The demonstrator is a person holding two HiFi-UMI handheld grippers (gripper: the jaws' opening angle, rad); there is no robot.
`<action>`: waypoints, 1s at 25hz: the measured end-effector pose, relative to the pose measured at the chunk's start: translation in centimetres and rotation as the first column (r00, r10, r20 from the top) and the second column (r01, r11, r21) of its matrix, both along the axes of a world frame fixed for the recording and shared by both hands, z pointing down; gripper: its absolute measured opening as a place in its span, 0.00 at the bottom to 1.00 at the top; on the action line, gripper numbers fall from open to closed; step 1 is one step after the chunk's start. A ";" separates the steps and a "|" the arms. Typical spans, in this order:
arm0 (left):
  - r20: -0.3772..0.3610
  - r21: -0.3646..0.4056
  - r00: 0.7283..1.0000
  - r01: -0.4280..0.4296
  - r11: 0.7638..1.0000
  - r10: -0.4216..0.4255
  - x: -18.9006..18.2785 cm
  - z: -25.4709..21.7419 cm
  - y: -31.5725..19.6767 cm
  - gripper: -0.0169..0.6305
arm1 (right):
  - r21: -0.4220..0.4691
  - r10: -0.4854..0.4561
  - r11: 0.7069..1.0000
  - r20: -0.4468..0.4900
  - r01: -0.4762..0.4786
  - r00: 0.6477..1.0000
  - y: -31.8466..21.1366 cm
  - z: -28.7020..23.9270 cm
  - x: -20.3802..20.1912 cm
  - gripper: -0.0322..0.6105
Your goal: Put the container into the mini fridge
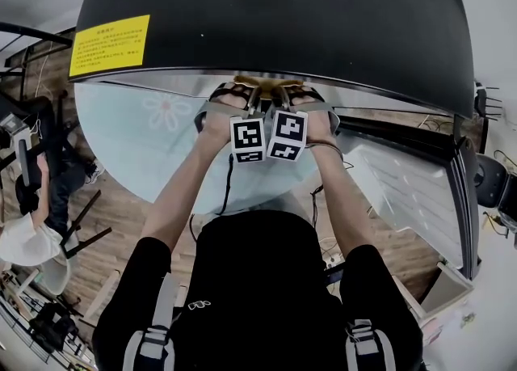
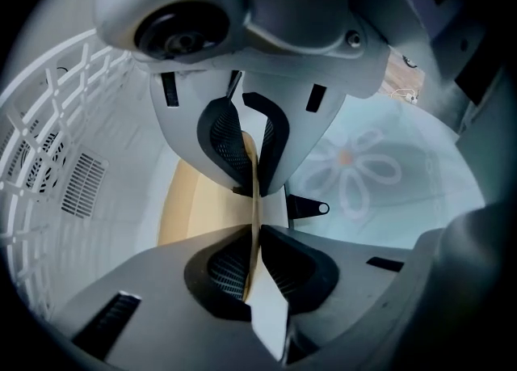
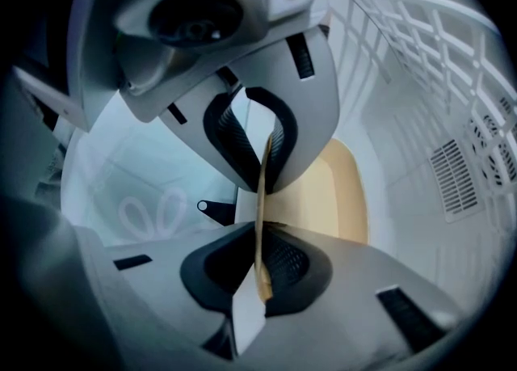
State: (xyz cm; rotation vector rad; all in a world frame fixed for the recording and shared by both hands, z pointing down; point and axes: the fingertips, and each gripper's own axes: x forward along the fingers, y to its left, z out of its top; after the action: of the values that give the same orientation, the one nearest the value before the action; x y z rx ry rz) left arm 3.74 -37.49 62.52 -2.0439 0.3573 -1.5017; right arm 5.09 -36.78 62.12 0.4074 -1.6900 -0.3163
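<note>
The container [image 2: 194, 208] is a tan, shallow tray standing inside the white cavity of the mini fridge [image 1: 323, 22]. In the left gripper view my left gripper [image 2: 255, 200] is shut on its thin rim. My right gripper [image 3: 262, 200] is shut on the rim of the same container [image 3: 331, 191] from the other side. In the head view both grippers, left [image 1: 252, 103] and right [image 1: 283, 101], reach side by side under the fridge's black top. Only a sliver of the container [image 1: 266, 82] shows there.
White wire grilles line the fridge walls [image 2: 48, 135] [image 3: 436, 30]. The fridge stands on a pale blue round tabletop with a flower print [image 1: 153, 119]. An open glass door with a black frame [image 1: 412, 191] hangs at the right. Chairs and clutter stand on the wooden floor at the left [image 1: 48, 200].
</note>
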 end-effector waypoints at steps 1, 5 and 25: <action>0.001 0.003 1.000 0.001 1.000 -0.001 0.0 0.0 0.0 0.09 | 0.002 -0.002 1.000 0.001 0.002 1.000 0.0 0.0 0.0 0.09; -0.014 0.013 1.000 0.026 1.000 -0.026 -0.1 -0.2 -0.3 0.12 | 0.014 0.002 1.000 0.004 -0.002 1.000 -0.2 -0.1 0.1 0.12; -0.310 -0.001 0.912 0.284 0.959 -0.270 -1.0 -6.0 1.9 0.24 | 0.159 0.136 0.973 0.184 -0.166 0.973 1.9 -5.9 0.6 0.17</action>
State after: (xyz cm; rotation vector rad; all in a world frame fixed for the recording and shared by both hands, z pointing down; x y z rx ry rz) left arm 2.79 -35.64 56.52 -2.2675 0.8282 -1.3108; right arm 5.71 -34.85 56.25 0.7077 -1.7936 -0.3243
